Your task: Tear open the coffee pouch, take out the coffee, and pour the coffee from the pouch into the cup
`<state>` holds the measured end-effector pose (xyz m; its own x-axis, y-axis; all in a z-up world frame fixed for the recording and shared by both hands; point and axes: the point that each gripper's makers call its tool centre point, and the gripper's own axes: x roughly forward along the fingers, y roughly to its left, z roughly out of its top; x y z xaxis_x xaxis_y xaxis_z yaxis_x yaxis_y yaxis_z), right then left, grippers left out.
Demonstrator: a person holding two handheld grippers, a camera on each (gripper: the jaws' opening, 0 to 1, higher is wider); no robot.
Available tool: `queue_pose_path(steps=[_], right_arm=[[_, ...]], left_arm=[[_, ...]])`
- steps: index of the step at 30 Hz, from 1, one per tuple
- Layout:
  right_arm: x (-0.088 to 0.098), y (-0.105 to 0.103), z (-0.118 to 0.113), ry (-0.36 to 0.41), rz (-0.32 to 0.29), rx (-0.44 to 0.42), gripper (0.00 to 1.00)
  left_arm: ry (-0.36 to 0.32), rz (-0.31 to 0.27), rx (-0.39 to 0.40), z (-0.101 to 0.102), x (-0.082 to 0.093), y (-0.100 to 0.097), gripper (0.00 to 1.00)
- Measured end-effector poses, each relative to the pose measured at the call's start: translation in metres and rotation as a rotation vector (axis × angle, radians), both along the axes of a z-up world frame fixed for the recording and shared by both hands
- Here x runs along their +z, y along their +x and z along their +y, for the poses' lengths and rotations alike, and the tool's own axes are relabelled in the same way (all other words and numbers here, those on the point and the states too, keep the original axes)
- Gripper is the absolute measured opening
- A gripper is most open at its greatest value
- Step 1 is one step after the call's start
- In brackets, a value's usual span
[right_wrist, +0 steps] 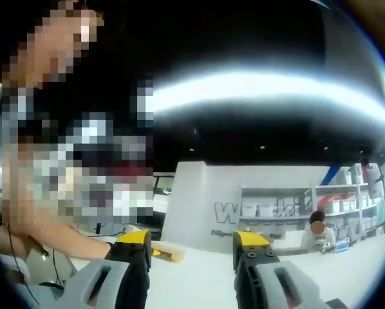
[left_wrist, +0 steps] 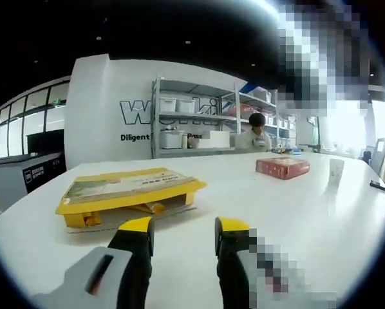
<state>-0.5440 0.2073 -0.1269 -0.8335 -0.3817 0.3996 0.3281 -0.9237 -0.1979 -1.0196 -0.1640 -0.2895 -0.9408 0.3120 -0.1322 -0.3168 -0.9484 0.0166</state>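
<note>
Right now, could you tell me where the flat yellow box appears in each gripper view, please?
Left gripper view: the yellow box lies on the white table, left of centre, just beyond the left gripper.
Right gripper view: a yellow corner peeks between the right gripper jaws, probably the same box.
Shared landmark: the shelving rack against the lettered wall.

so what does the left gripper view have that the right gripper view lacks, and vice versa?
Left gripper view: a flat yellow cardboard box and a red rectangular box on the white table, with the left gripper open above it.
Right gripper view: mostly dark ceiling with a bright light strip, above the open right gripper.
Both: the grey metal shelving and a seated person behind.
</note>
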Motion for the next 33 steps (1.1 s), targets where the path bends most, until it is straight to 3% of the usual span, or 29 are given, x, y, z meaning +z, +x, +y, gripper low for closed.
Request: queue_pose_path(steps=[9,14,26,33], right_arm=[[-0.002,-0.001,0.01,0.0,0.004,-0.008,0.51],[0.001,0.003,0.014,0.0,0.028,-0.005,0.51],[0.006,0.007,0.022,0.004,0.055,-0.016,0.51],[0.005,0.003,0.023,0.005,0.052,-0.02,0.5]], left_arm=[[-0.038,-0.014,0.045,0.0,-0.007,-0.013,0.37],[-0.004,-0.02,0.057,-0.002,-0.006,-0.019,0.36],[-0.028,-0.042,0.094,0.006,-0.012,-0.045,0.36],[-0.029,-0.056,0.145,-0.001,-0.014,-0.058,0.33]])
